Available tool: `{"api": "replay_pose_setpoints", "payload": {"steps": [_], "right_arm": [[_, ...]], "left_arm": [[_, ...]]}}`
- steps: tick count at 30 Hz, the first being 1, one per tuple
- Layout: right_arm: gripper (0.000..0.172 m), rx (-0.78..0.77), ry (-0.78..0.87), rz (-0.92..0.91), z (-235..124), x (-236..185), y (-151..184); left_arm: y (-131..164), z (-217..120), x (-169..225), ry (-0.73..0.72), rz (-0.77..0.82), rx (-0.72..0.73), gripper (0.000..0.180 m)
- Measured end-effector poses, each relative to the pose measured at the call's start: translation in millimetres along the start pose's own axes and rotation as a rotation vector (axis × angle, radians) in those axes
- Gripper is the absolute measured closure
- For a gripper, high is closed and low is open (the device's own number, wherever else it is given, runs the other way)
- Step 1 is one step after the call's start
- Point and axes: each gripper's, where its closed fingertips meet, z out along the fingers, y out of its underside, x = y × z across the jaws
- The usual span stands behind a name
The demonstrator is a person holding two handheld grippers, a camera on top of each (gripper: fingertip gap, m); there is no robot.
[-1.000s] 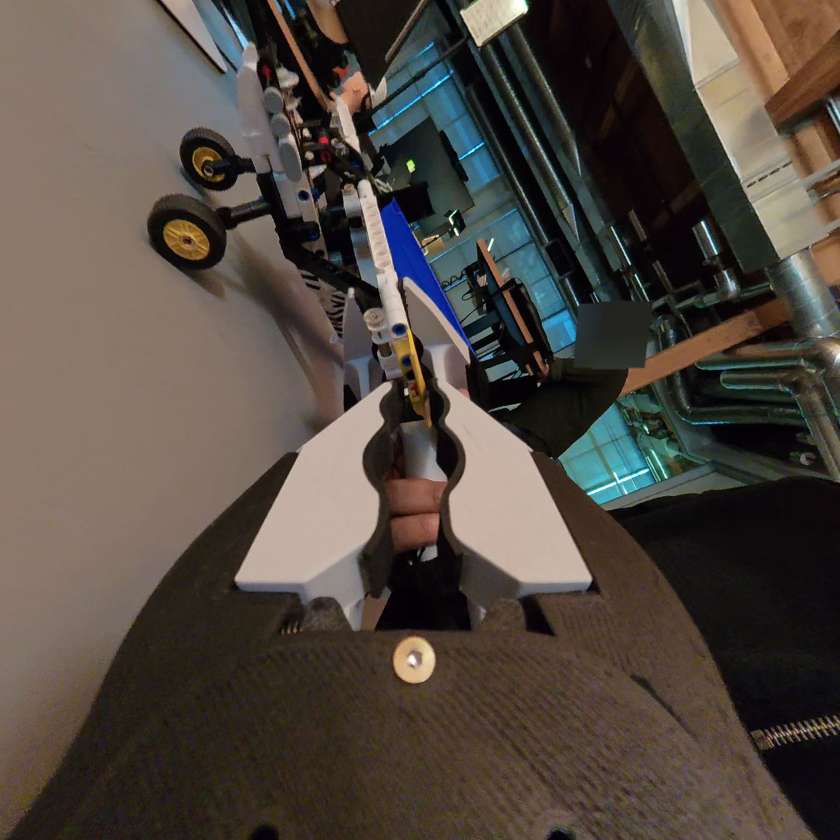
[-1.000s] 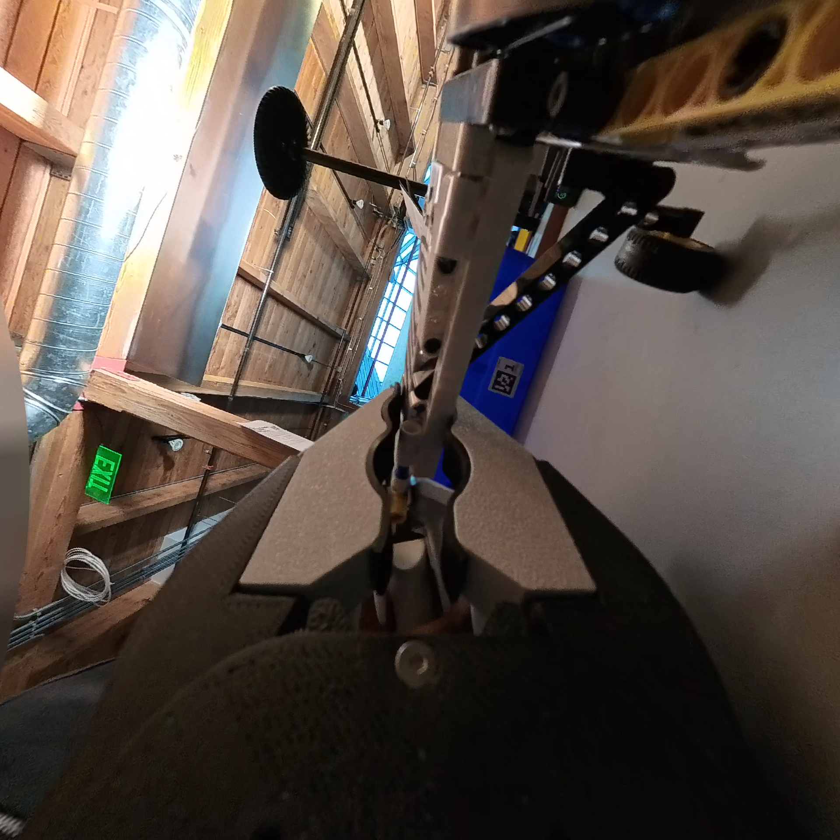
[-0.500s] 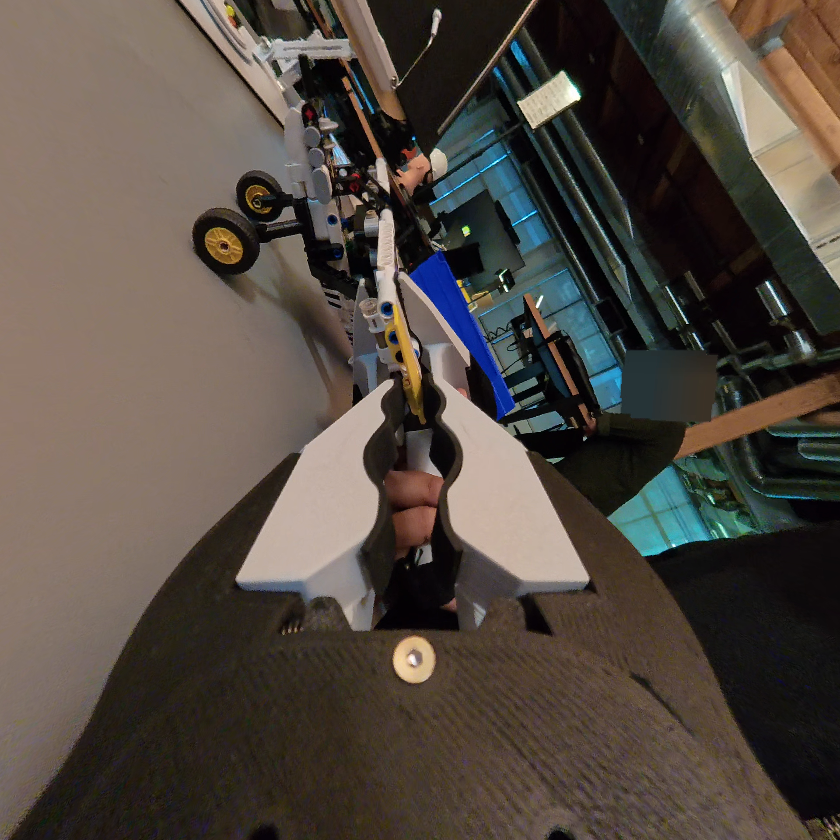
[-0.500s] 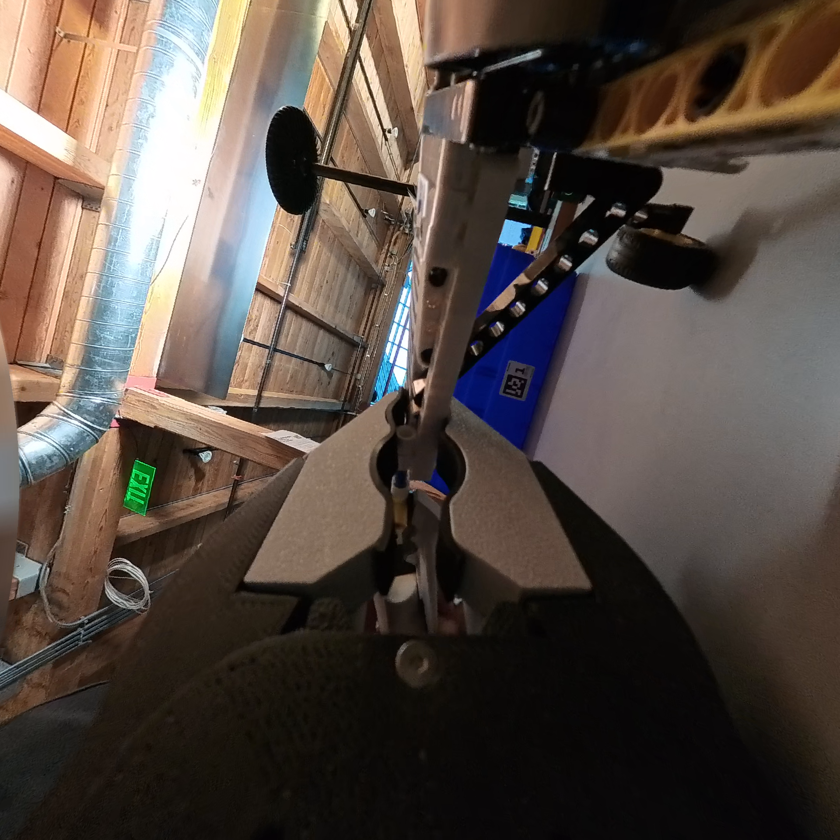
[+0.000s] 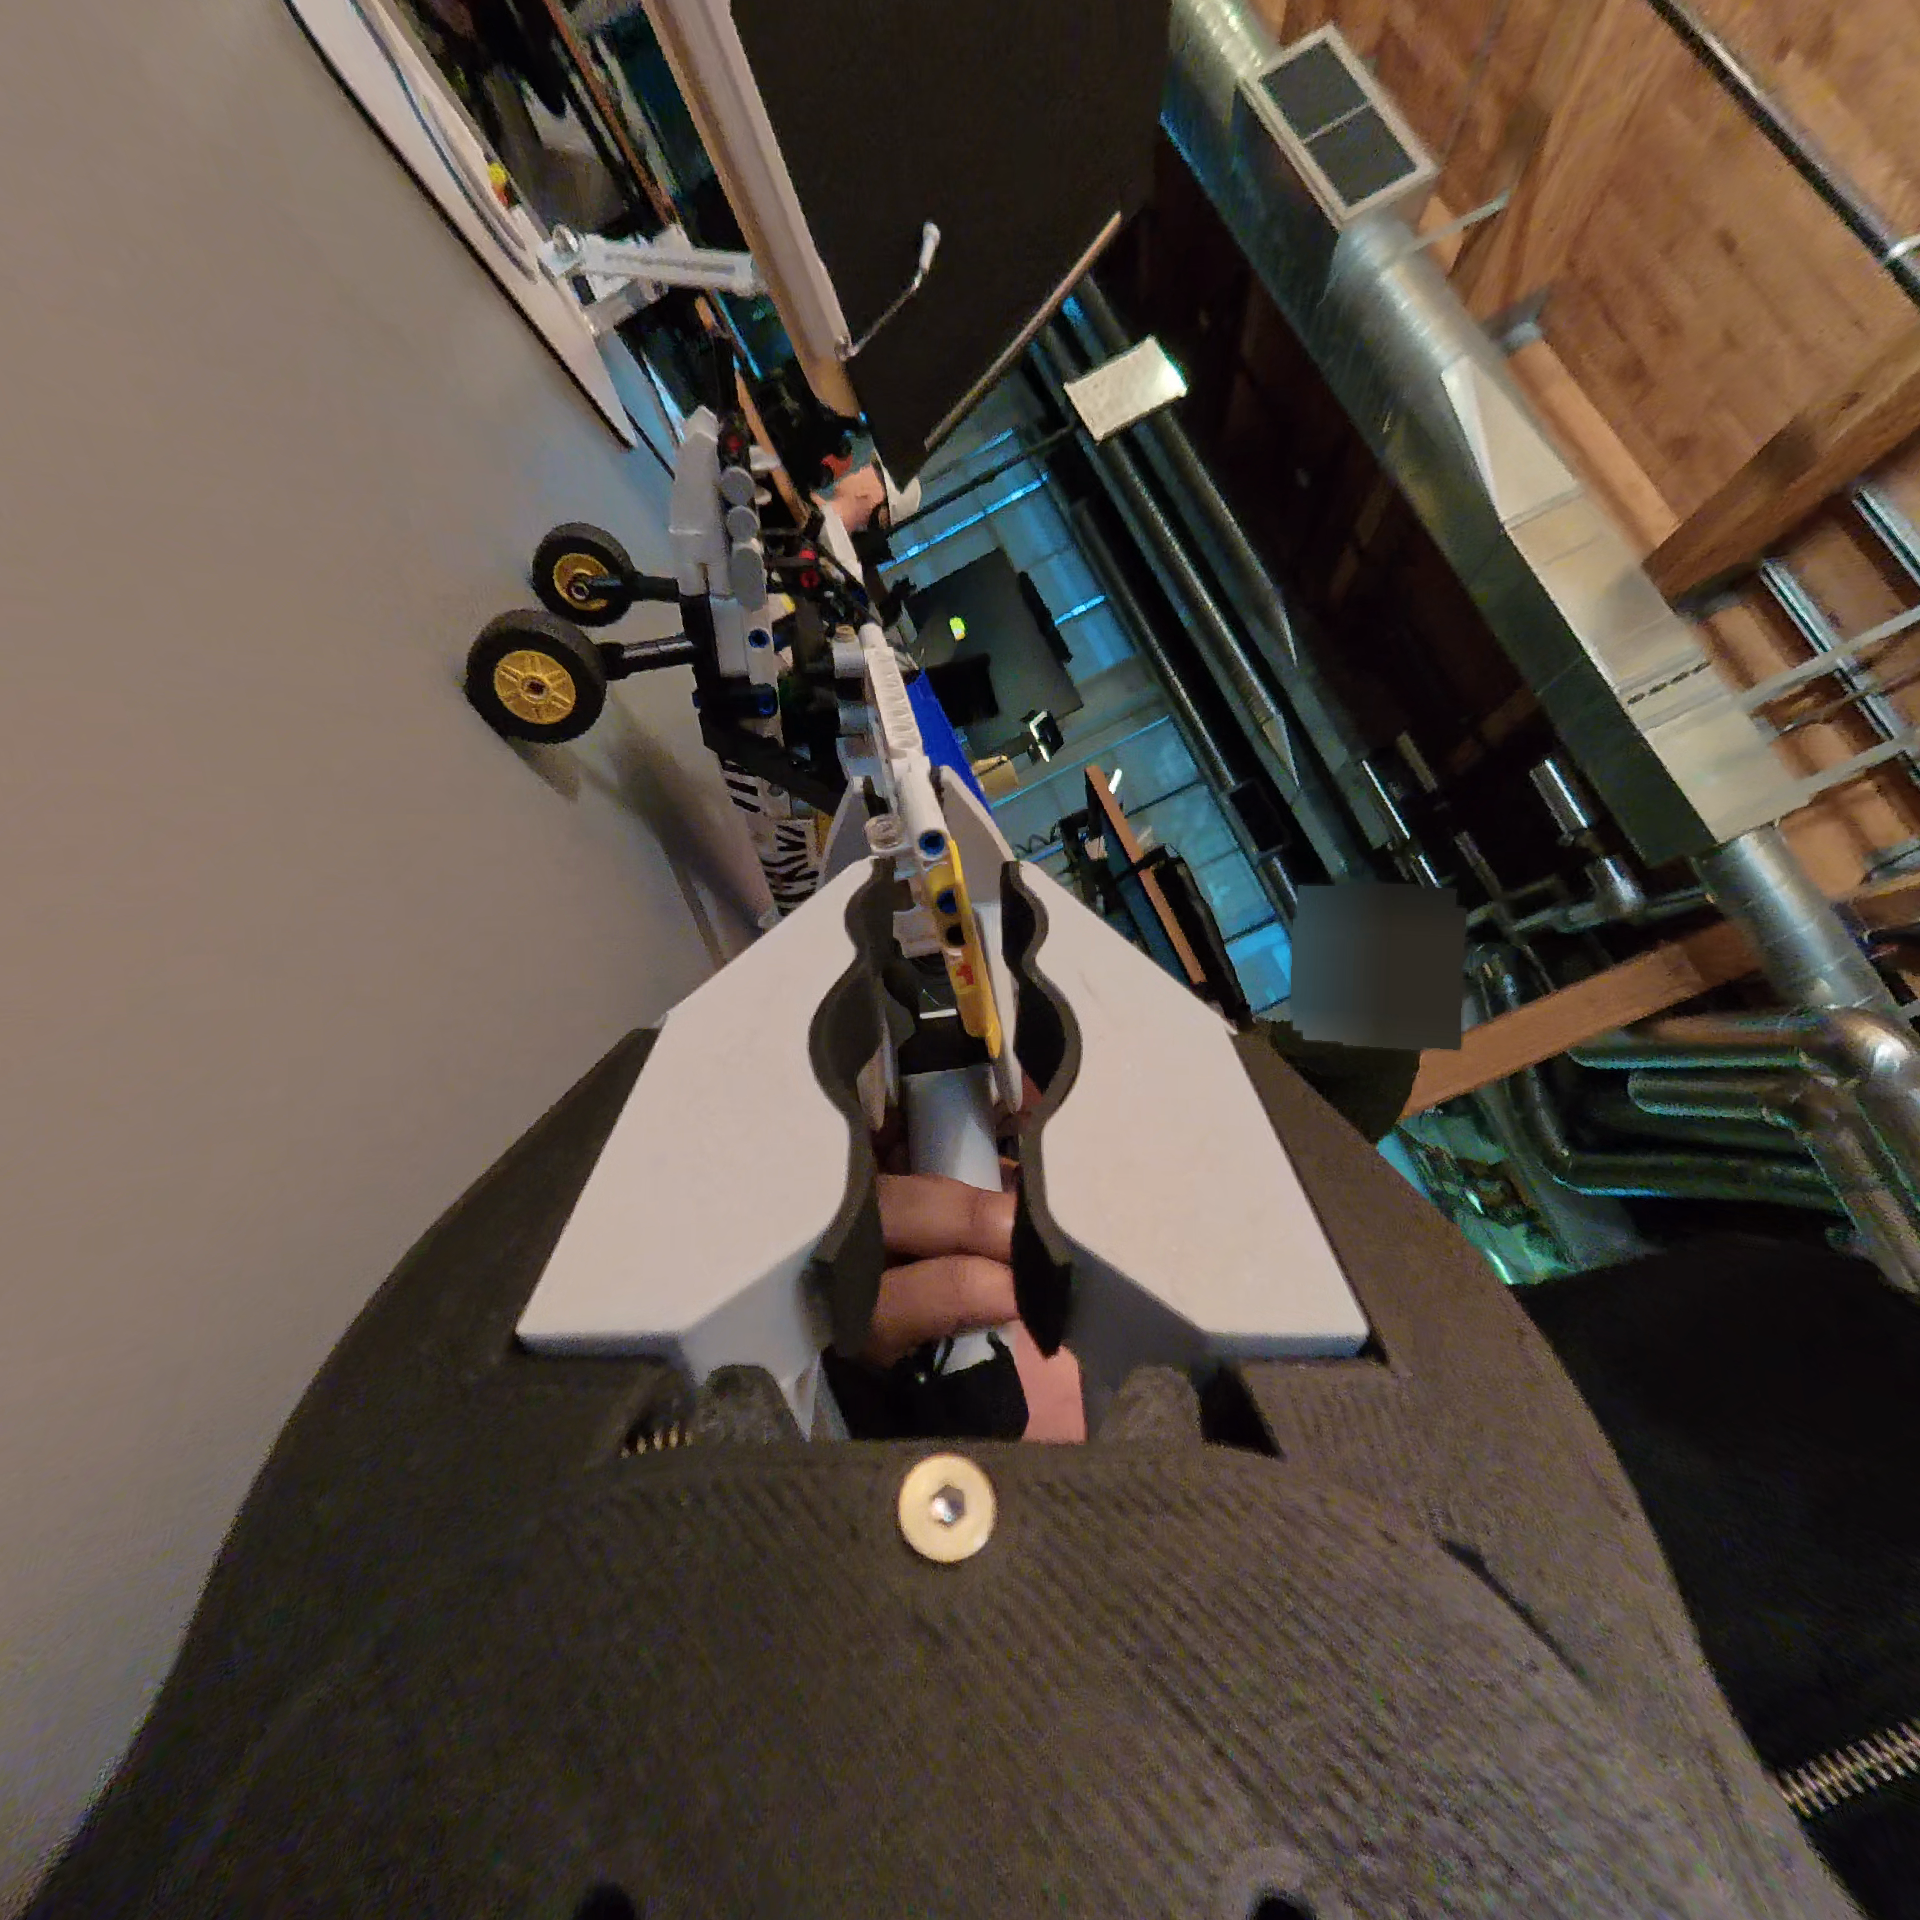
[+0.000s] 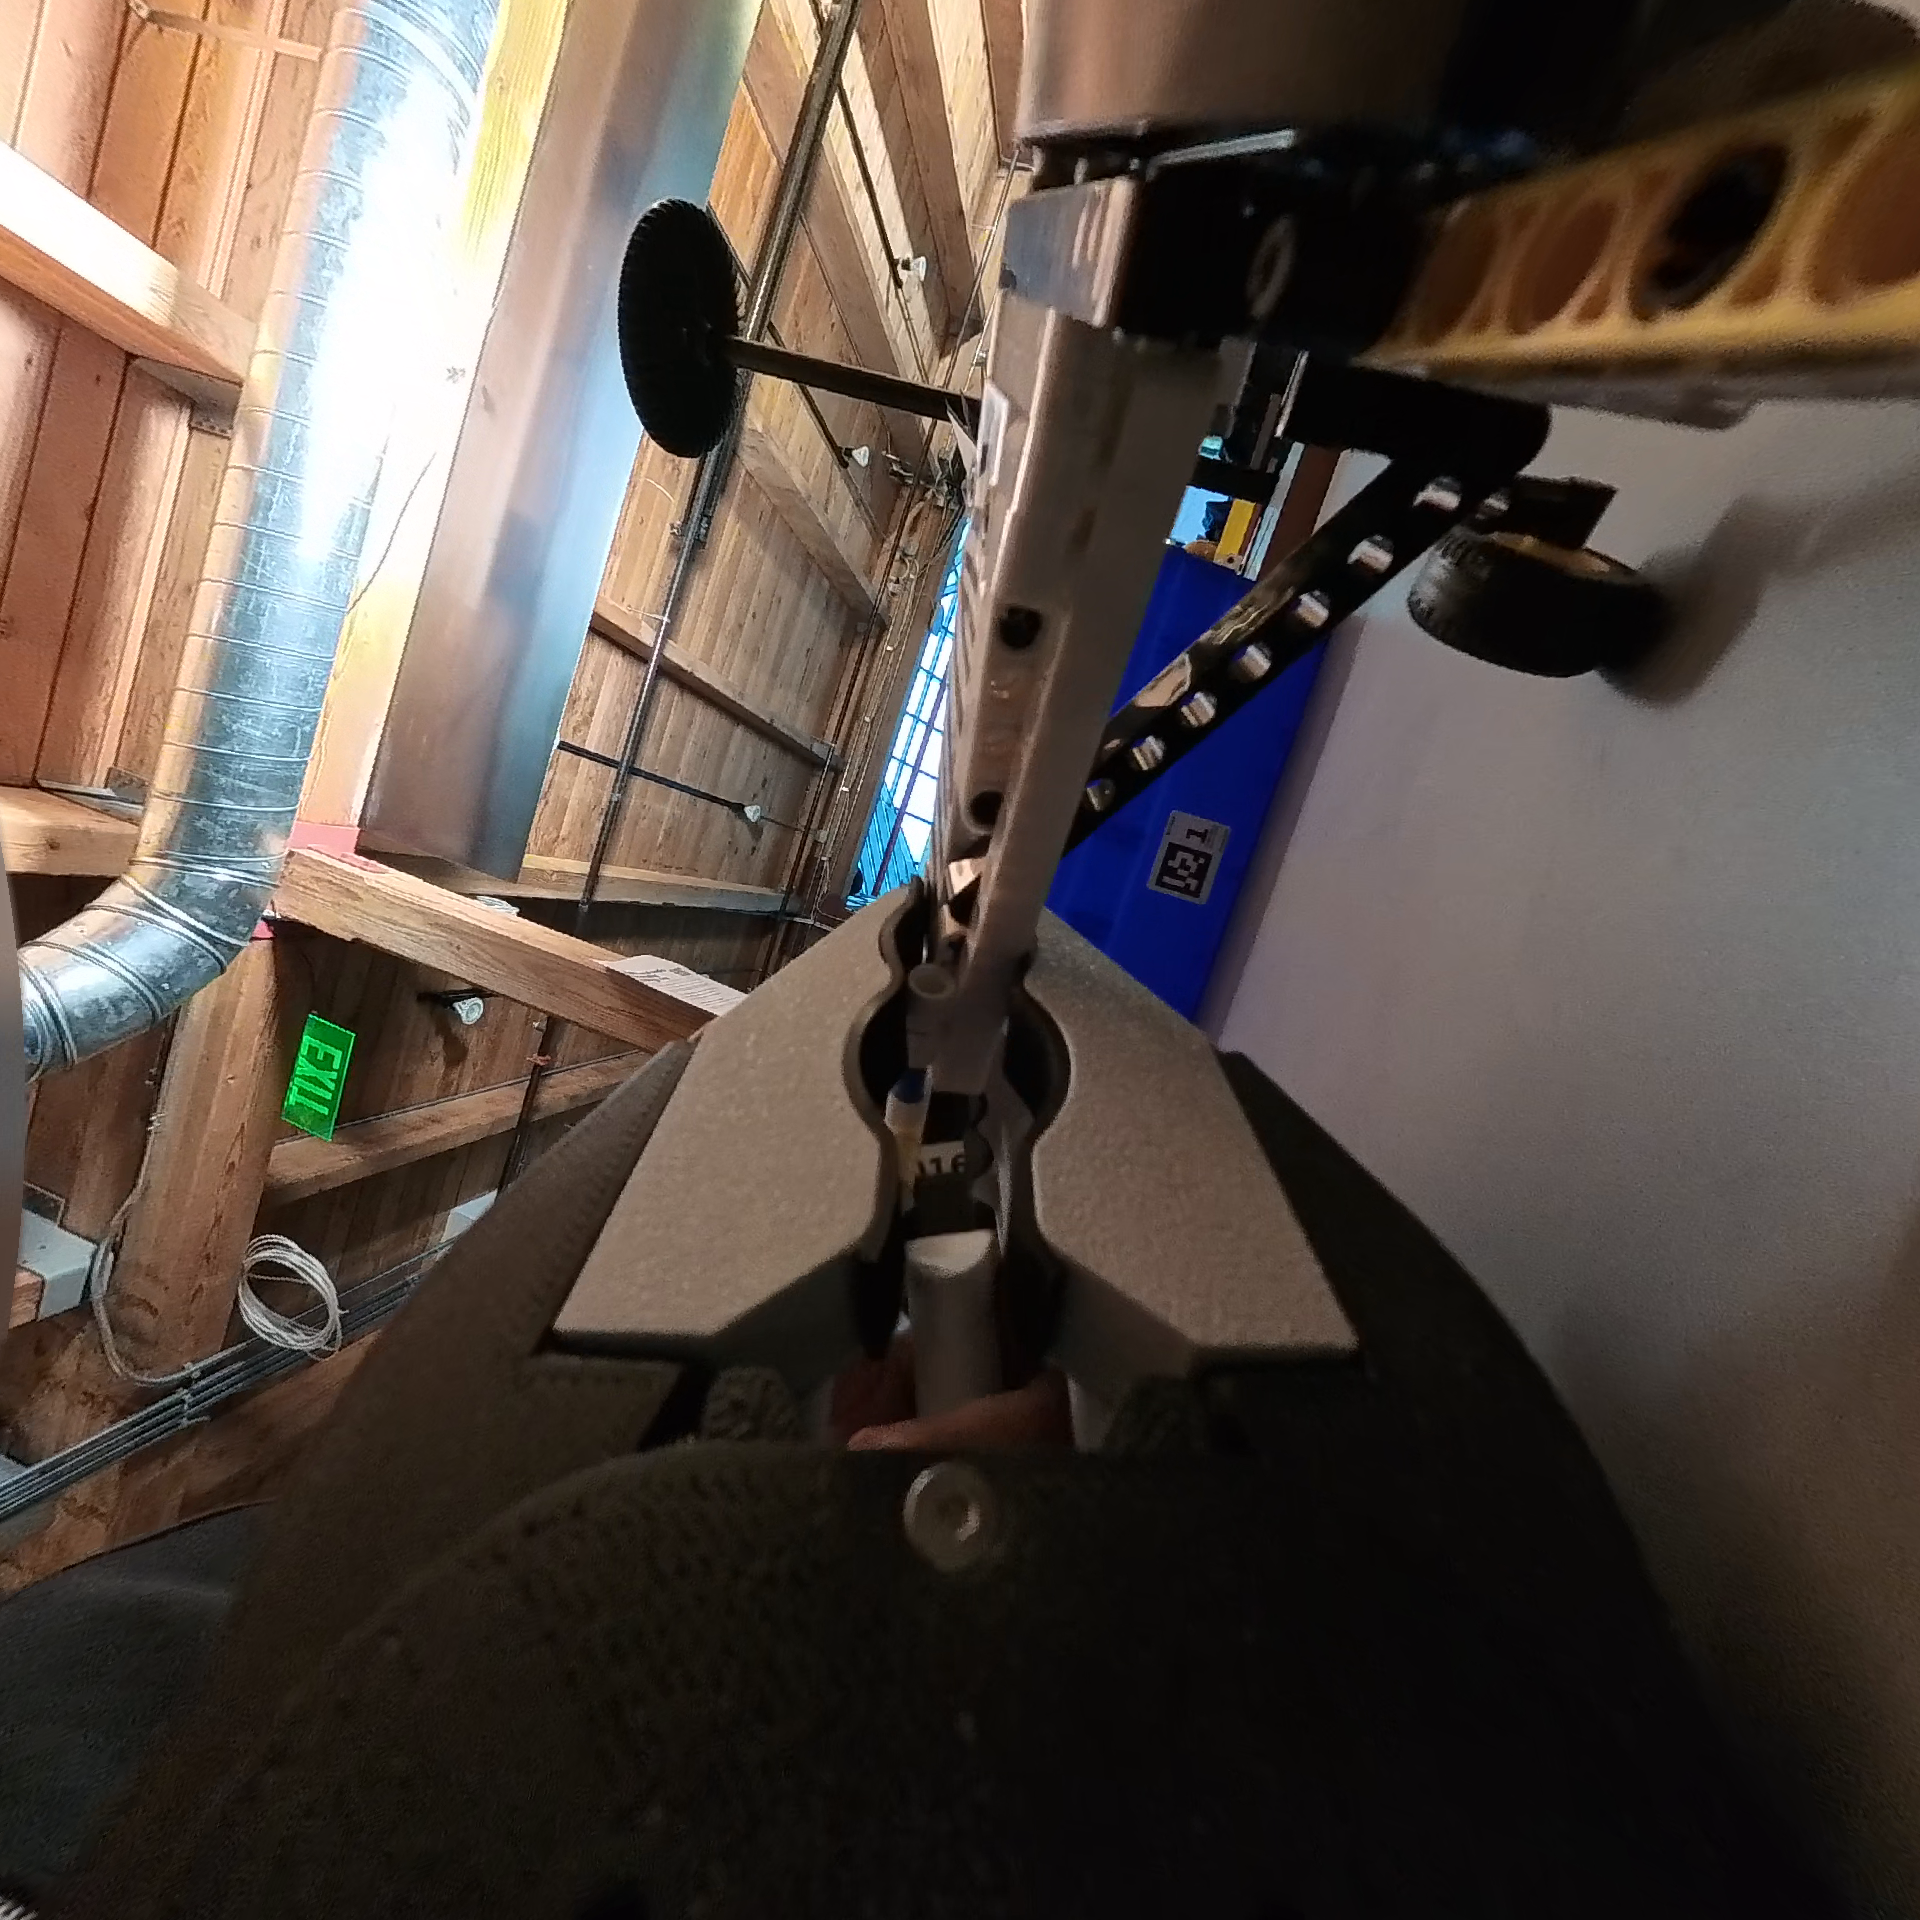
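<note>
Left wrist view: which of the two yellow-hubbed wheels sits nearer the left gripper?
The lower wheel, larger in view with its spoked hub showing fully; the other wheel sits above it, farther back.

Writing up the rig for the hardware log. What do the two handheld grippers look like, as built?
Left gripper: black textured body with ribbed print lines, a silver hex screw at centre, pale grey wedge-shaped fingers lined with wavy black pads, and a coil spring at the lower right edge. Right gripper has the same build; its fingers look darker and grainy in dimmer light.
</note>
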Motion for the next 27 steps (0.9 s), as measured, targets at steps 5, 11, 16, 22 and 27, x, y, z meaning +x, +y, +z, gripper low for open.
{"api": "replay_pose_setpoints", "payload": {"steps": [5,11,16,22,27], "right_arm": [[0.162,-0.004,0.007,-0.004,0,1,1],[0.164,0.013,0.006,0.028,-1,2,-3],[0.166,0.05,-0.021,0.081,0,1,-7],[0.165,0.063,-0.04,0.103,-1,1,-12],[0.165,-0.004,-0.023,0.077,0,2,-10]], "left_arm": [[-2,7,-2,0.033,-0.058,-0.02,0.172],[1,8,-5,-0.027,-0.035,-0.005,0.174],[6,7,-5,-0.076,-0.006,0.041,0.174],[12,10,-4,-0.08,0.025,-0.009,0.174],[8,10,-5,-0.021,-0.019,-0.026,0.175]]}}
